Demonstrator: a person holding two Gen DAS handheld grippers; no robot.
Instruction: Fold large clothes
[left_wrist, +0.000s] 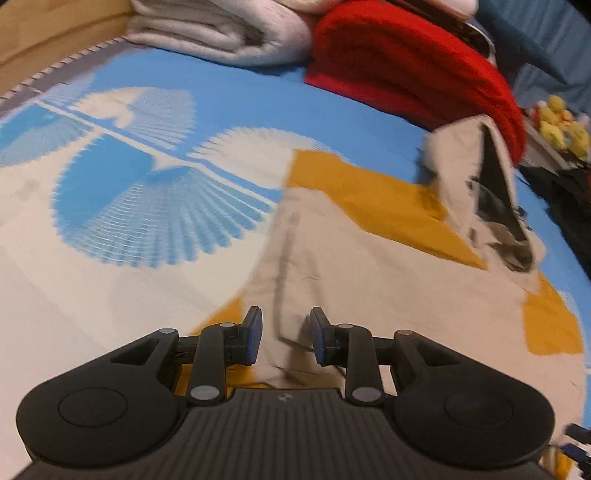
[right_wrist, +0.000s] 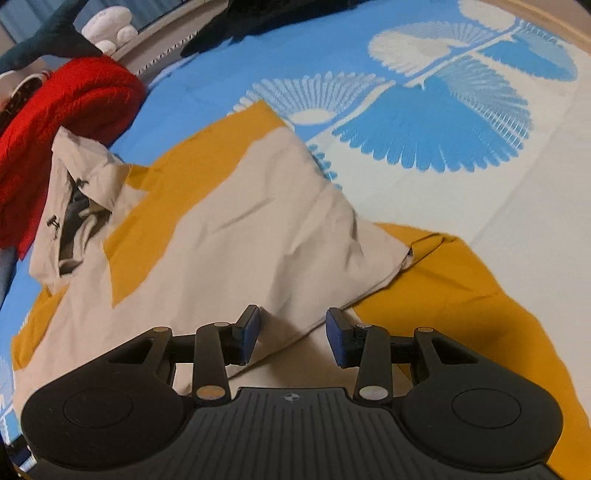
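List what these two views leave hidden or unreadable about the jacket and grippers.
- Jacket hem: right wrist view, covered by the right gripper body.
- Hood opening: left wrist view, motion-blurred.
- Left gripper: open over the fabric; contact unclear.
- Yellow toys: blurred at the edge.

Bed (left_wrist: 229, 85) is covered by a blue and white sheet printed with fan shapes. A beige and mustard jacket (right_wrist: 221, 229) lies spread flat on it, collar end toward a folded red blanket (left_wrist: 406, 62) at the sheet's far edge. Folded white bedding (left_wrist: 221, 33) sits beside the red blanket, touching it.
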